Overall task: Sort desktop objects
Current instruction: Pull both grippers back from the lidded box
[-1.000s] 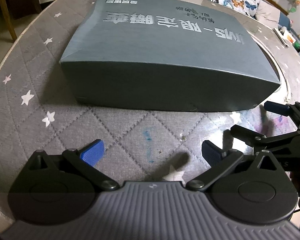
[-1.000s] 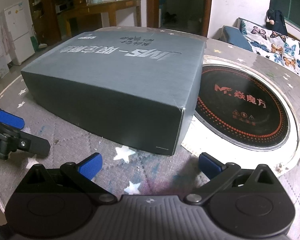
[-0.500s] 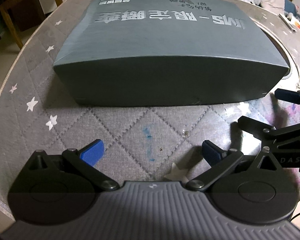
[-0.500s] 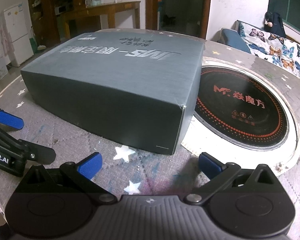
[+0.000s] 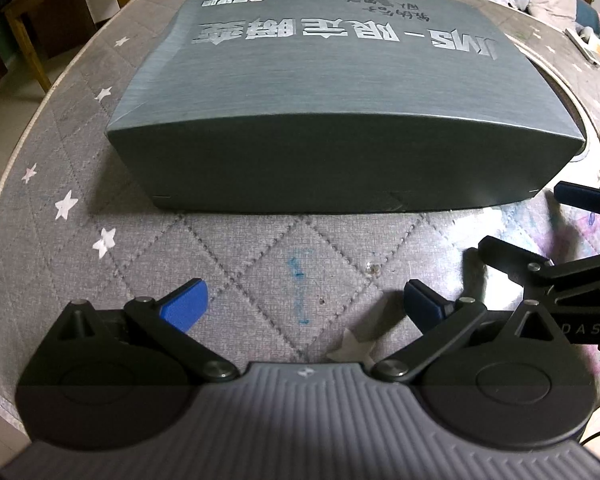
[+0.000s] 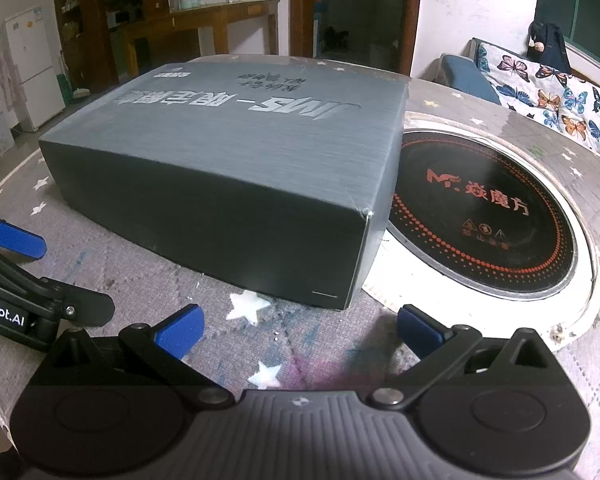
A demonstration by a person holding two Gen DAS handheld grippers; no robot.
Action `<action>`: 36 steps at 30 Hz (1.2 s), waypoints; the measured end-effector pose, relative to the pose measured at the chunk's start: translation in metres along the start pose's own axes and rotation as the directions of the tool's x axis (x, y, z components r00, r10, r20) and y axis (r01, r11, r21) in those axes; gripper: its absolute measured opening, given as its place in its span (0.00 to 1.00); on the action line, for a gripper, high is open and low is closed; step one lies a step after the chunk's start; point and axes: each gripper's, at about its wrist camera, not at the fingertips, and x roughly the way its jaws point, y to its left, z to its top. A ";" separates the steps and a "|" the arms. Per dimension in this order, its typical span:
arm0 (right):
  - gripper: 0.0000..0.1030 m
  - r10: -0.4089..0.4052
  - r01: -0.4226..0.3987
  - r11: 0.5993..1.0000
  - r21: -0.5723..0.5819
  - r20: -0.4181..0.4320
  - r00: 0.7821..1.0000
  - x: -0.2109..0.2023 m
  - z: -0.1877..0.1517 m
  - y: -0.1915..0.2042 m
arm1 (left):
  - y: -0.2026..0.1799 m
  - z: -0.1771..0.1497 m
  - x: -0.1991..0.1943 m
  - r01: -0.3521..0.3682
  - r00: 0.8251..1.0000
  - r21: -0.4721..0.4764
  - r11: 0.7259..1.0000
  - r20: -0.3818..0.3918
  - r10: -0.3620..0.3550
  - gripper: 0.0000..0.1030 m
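So there's this big dark grey cardboard box (image 5: 340,92) lying flat on a round table covered in a grey quilted cloth with white stars (image 5: 236,256). The lid is on, with silver lettering on top that reads "JMS" plus some Chinese characters, all upside down from both cameras. It takes up most of the middle of the table. Its right edge sits over the white rim of a built-in round induction cooktop (image 6: 484,216), black glass with red dots and a red logo, so the box partly overlaps that ring.

Both grippers sit over the cloth on the near side of the box, not touching it. The left gripper (image 5: 304,304) has its blue-padded fingers spread wide with nothing between them, just cloth with a blue pen mark (image 5: 298,276) showing in the gap. The right gripper (image 6: 300,326) is the same deal: wide apart, empty, aimed at the box's near right corner, which looks a bit scuffed. Each one shows up in the other's camera, the right one at the right edge of the left view and the left one at the left edge of the right view, so they're close beside each other.

Background: a butterfly-print cushion (image 6: 556,96), a white fridge (image 6: 32,68) and a wooden side table (image 6: 220,20).
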 end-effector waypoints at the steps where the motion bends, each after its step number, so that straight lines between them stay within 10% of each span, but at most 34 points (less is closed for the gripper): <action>1: 1.00 0.000 0.000 1.000 0.000 0.001 1.000 0.000 0.000 0.000 | -0.002 -0.001 0.000 0.000 1.000 0.001 1.000 0.003 0.000 1.00; 36: 1.00 -0.012 0.012 1.000 0.019 -0.002 1.000 -0.005 -0.002 0.003 | -0.066 -0.026 -0.009 -0.026 0.999 -0.038 0.999 0.043 0.028 1.00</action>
